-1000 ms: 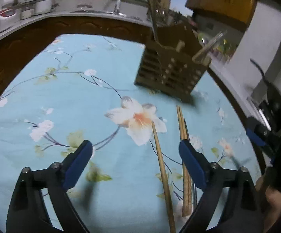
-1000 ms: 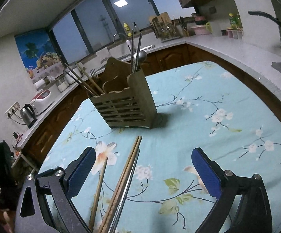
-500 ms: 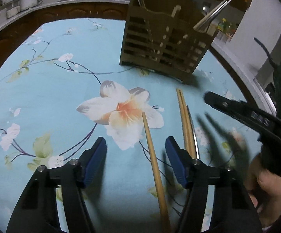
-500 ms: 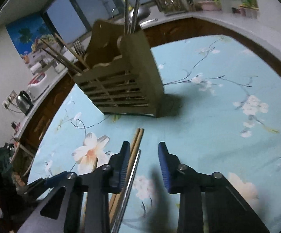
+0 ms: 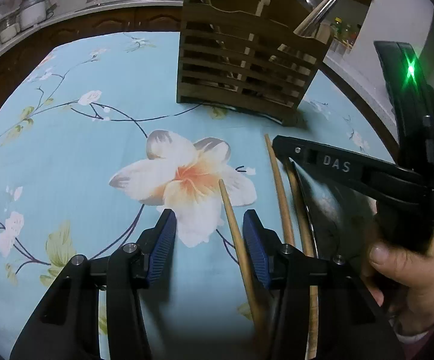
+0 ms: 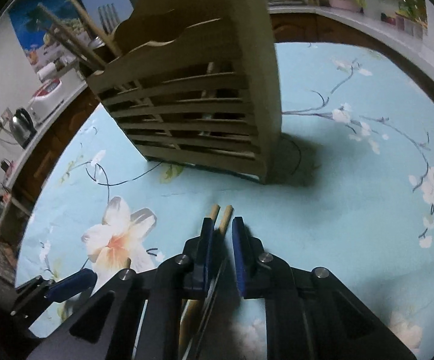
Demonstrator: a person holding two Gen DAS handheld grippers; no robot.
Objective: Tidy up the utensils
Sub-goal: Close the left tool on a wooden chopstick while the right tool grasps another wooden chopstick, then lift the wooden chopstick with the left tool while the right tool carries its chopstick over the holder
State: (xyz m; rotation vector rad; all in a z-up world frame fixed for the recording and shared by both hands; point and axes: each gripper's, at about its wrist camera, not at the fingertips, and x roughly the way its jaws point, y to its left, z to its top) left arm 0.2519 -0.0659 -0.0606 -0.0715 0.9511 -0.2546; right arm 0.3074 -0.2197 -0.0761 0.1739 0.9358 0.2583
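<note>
A slatted wooden utensil holder (image 5: 247, 60) stands on the floral tablecloth, also in the right wrist view (image 6: 198, 96), with chopsticks and cutlery in it. Three wooden chopsticks lie in front of it. A single chopstick (image 5: 235, 234) lies between the jaws of my left gripper (image 5: 209, 240), close to the right pad; the jaws are partly open and not touching it. My right gripper (image 6: 220, 240) is narrowed around the tips of a chopstick pair (image 6: 221, 217), with a small gap still visible; it also shows in the left wrist view (image 5: 283, 147). A metal utensil (image 5: 310, 210) lies beside the pair.
The light blue tablecloth (image 6: 352, 210) covers a round table with a dark wooden rim. A counter behind holds jars (image 5: 33, 15), a kettle (image 6: 21, 126) and other kitchen items. A hand (image 5: 403, 270) holds the right gripper's handle.
Both grippers moved forward and down toward the chopsticks. Both sets of jaws narrowed: the left around the single chopstick, the right around the pair's tips.
</note>
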